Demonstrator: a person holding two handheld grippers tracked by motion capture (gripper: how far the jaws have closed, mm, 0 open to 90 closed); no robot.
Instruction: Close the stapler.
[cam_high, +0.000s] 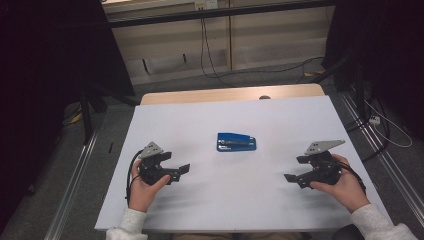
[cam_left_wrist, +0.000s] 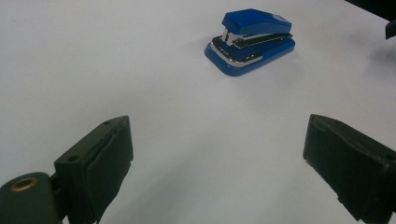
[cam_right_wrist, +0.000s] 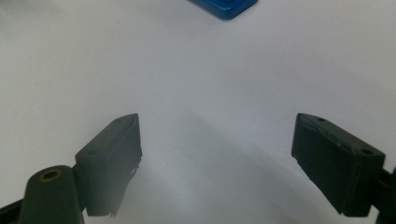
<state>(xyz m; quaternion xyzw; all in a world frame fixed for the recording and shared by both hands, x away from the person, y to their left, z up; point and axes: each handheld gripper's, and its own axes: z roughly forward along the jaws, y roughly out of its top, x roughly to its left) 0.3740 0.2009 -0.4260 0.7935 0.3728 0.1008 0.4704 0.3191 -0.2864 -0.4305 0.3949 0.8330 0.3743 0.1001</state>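
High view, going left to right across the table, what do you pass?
Left hand-held gripper → blue stapler → right hand-held gripper, all over the white table. Both sets of jaws stand open with nothing between them.

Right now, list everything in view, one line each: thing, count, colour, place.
stapler: one, blue with silver metal, middle of the table, between the two tongs, touched by neither.
table: one, white top with a wooden far edge.
cables: several, dark, on the floor beyond the table.
left tongs: one, black, open, empty, left of the stapler.
right tongs: one, black, open, empty, right of the stapler.
hands: two, in pale sleeves, near edge.
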